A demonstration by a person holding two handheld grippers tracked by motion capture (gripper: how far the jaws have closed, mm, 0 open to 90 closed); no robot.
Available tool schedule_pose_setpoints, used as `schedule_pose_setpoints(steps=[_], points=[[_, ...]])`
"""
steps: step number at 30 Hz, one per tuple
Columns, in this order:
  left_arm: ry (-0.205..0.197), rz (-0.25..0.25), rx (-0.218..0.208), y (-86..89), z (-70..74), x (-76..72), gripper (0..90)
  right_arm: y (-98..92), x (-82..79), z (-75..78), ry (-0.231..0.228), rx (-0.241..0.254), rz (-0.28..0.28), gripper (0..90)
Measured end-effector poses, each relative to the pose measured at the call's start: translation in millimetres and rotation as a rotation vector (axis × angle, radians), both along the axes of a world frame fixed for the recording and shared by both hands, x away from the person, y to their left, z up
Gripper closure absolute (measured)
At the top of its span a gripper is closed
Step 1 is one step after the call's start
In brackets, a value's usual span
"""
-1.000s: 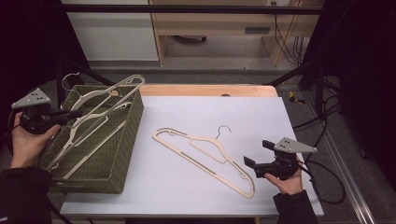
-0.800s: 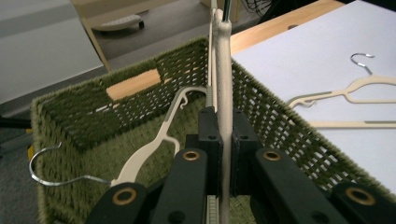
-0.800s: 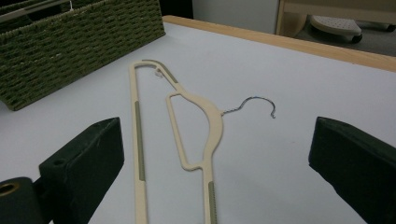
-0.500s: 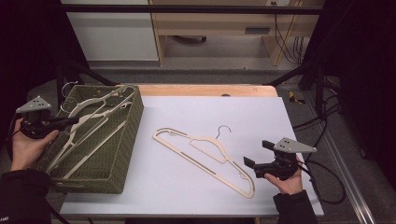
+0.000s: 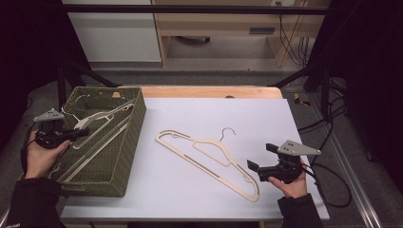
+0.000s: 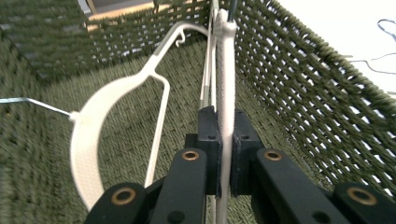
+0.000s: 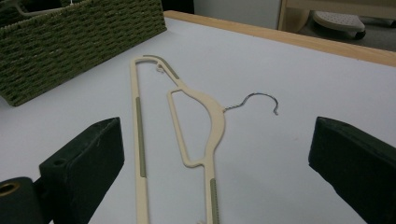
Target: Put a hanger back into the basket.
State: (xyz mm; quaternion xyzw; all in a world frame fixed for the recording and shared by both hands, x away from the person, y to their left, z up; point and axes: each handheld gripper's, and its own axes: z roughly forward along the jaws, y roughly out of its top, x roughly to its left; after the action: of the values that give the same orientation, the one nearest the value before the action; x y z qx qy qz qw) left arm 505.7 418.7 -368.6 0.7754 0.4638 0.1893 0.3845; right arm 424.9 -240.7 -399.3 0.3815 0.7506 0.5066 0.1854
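Hanger [image 6: 226, 93], cream plastic, sits clamped edge-on between the pads of the left gripper [image 6: 224, 154], down inside the green woven basket [image 5: 135, 123] at the table's [image 5: 285, 123] left side. Another cream hanger [image 6: 93, 135] lies just beside it in the basket. On the white tabletop a third hanger [image 5: 209, 154] lies flat, well apart from the basket. The right gripper [image 5: 259, 159] hovers near that hanger's lower end, jaws spread wide with nothing between them.
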Motion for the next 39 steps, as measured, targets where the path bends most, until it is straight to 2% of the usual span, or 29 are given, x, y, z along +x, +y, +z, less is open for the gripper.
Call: schedule_pose_setpoints(steps=[2, 4, 6, 9, 10, 11, 13, 16, 19, 23, 24, 27, 28, 29, 32, 33, 34, 39], points=[[0.008, 0.002, -0.001, -0.3, -2.5, 0.9, 84.8, 0.0, 0.0, 0.0, -0.001, 0.000, 0.000, 4.2], [0.013, 0.021, -0.020, 3.0, -5.5, 1.1, 84.4, -0.2, -0.3, 0.3, -0.001, 0.003, 0.001, 4.2], [0.012, 0.030, -0.011, 3.2, -5.4, 1.1, 84.3, -0.2, -0.3, 0.3, -0.001, 0.004, -0.001, 4.2], [0.002, 0.088, 0.029, 2.1, -4.9, 1.9, 83.3, -0.1, -0.2, -0.1, 0.000, -0.003, 0.005, 4.1], [0.002, 0.088, 0.029, 2.1, -4.9, 1.9, 82.2, 0.5, -0.1, -0.2, 0.003, 0.000, 0.001, 4.1], [0.010, 0.127, 0.059, 4.5, -5.6, 2.6, 80.2, 0.7, -0.1, -0.4, 0.005, -0.001, 0.002, 4.1], [0.028, 0.141, 0.067, 7.6, -6.8, 3.0, 78.0, 0.8, 0.5, -0.9, 0.000, -0.005, 0.007, 4.1], [0.031, 0.155, 0.091, 9.8, -7.2, 3.1, 77.2, 1.7, 0.5, -1.1, 0.005, -0.002, 0.005, 4.1], [0.050, 0.200, 0.110, 11.7, -11.0, 4.6, 68.5, 2.5, 0.8, -1.8, 0.008, -0.007, 0.006, 4.1], [0.065, 0.211, 0.134, 14.9, -13.5, 5.9, 63.1, 2.5, 0.6, -1.6, 0.009, -0.005, 0.005, 4.1], [0.068, 0.227, 0.126, 15.1, -16.0, 6.4, 60.1, 2.4, 0.6, -1.6, 0.009, -0.005, 0.005, 4.1], [0.085, 0.230, 0.136, 16.1, -18.0, 7.2, 51.9, 2.3, 0.8, -1.9, 0.008, -0.011, 0.011, 4.1], [0.096, 0.236, 0.143, 16.3, -19.2, 7.9, 51.9, 2.3, 0.8, -1.9, 0.008, -0.011, 0.011, 4.1], [0.113, 0.244, 0.158, 16.8, -22.0, 9.1, 47.3, 2.6, 1.1, -2.2, 0.005, -0.012, 0.013, 4.1], [0.128, 0.253, 0.154, 17.1, -24.9, 10.0, 41.0, 2.7, 1.2, -2.3, 0.008, -0.012, 0.012, 4.1], [0.146, 0.262, 0.145, 16.9, -27.4, 10.4, 38.6, 2.9, 0.9, -2.3, 0.014, -0.012, 0.011, 4.1], [0.146, 0.261, 0.158, 17.3, -28.0, 10.4, 36.8, 3.2, 1.2, -2.5, 0.011, -0.011, 0.011, 4.1], [0.145, 0.267, 0.149, 17.2, -29.2, 7.8, 33.0, 4.0, 1.4, -2.8, 0.017, -0.008, 0.007, 4.1]])
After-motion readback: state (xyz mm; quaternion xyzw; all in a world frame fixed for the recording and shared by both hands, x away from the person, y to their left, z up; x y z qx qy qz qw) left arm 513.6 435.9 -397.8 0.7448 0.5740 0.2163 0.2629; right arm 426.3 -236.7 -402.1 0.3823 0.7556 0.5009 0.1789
